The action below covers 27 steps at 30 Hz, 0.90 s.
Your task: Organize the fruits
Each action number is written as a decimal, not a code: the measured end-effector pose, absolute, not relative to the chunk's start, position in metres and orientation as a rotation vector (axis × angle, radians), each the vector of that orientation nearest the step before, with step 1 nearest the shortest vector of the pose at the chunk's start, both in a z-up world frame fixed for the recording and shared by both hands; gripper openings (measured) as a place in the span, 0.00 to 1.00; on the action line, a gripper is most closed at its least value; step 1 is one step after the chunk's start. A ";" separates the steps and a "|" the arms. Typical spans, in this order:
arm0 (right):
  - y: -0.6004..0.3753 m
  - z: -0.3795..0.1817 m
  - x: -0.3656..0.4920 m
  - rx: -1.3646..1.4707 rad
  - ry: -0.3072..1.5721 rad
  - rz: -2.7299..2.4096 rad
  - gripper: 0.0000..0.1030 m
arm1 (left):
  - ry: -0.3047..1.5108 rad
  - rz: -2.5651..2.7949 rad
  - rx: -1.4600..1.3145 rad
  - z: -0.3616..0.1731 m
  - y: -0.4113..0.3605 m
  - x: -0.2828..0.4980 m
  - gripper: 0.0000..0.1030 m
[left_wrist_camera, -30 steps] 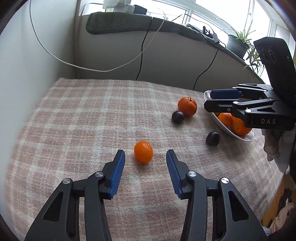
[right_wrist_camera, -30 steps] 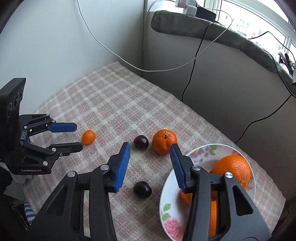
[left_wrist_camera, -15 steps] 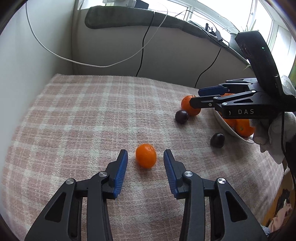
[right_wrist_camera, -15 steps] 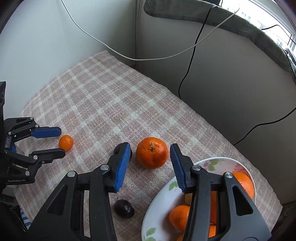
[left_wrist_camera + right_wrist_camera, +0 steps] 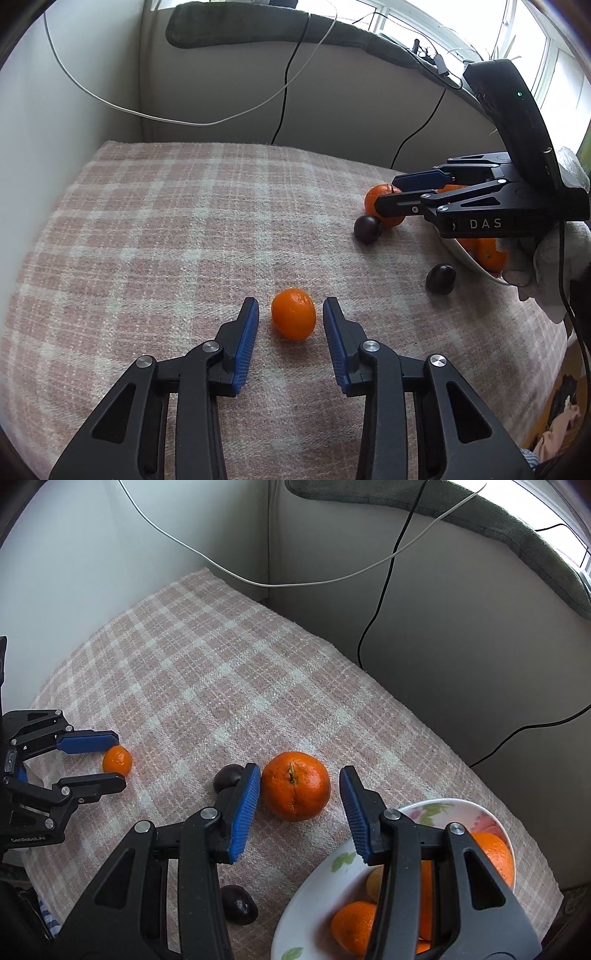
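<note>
A small mandarin lies on the pink checked cloth, between the open fingers of my left gripper; it also shows in the right wrist view. A large orange lies between the open fingers of my right gripper, which appears in the left wrist view over that orange. Two dark plums lie near it. A white flowered bowl holds several oranges.
Grey walls with hanging white cable and black cable border the cloth at the back. A padded sill runs above. The cloth's front edge drops off at the right.
My left gripper has moved forward so the mandarin sits between its fingers. My right gripper has moved from over the bowl's edge to around the large orange. Both stay open.
</note>
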State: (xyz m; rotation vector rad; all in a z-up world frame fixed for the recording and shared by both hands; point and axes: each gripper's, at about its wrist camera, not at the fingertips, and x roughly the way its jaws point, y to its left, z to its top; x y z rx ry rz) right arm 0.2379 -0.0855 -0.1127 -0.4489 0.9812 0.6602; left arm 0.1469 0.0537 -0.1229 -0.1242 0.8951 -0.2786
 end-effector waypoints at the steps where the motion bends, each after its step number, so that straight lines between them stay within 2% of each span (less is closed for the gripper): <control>1: -0.085 -0.113 0.238 -0.449 0.983 0.662 0.46 | 0.897 -0.280 -0.127 -0.124 0.056 0.146 0.31; 8: -0.086 -0.118 0.238 -0.438 1.005 0.661 0.43 | 0.900 -0.285 -0.137 -0.122 0.059 0.142 0.22; 27: -0.091 -0.107 0.232 -0.405 0.975 0.675 0.41 | 0.872 -0.273 -0.133 -0.112 0.060 0.133 0.21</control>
